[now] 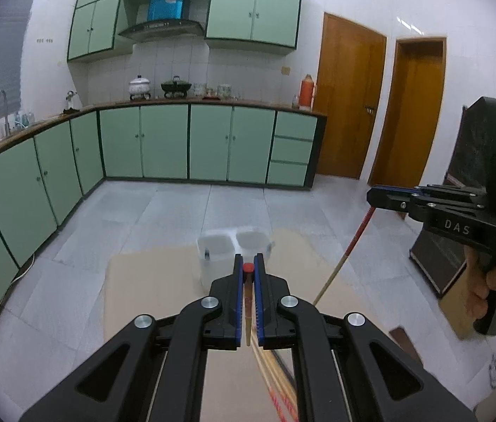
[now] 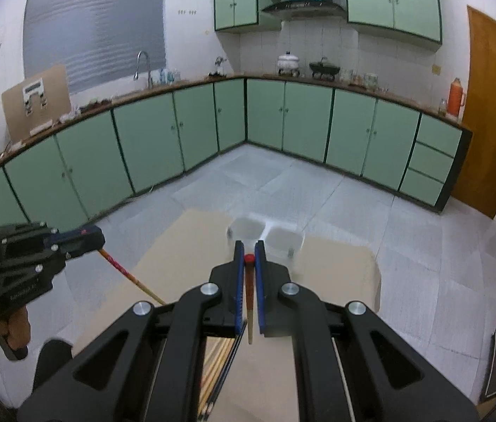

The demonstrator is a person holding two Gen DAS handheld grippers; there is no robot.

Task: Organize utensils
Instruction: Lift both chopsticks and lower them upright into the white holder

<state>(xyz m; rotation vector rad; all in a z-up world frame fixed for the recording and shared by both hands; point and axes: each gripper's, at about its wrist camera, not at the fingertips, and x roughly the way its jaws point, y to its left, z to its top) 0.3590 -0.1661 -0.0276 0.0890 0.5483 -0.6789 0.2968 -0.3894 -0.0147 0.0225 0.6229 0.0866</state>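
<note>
A: Left gripper (image 1: 248, 263)?
B: Clamped on one red-capped chopstick (image 1: 247, 288), held above the cardboard sheet (image 1: 149, 281), near the two-cell plastic holder (image 1: 226, 246).

A: Right gripper (image 2: 248, 251)?
B: Likewise clenched on a second chopstick (image 2: 249, 292).

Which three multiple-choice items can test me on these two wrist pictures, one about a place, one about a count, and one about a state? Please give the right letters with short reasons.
1. Where does the holder stand?
A. on the kitchen counter
B. on the cardboard on the floor
C. inside a cabinet

2. How many compartments does the holder show?
A. one
B. two
C. four

3. What is the state of the left claw?
A. open and empty
B. shut on a chopstick
C. shut on a spoon

Key:
1 B, the white holder sits at the far edge of the cardboard.
2 B, two openings lie side by side.
3 B, a red-tipped chopstick is pinched between its fingers; the right claw grips another chopstick likewise.
</note>
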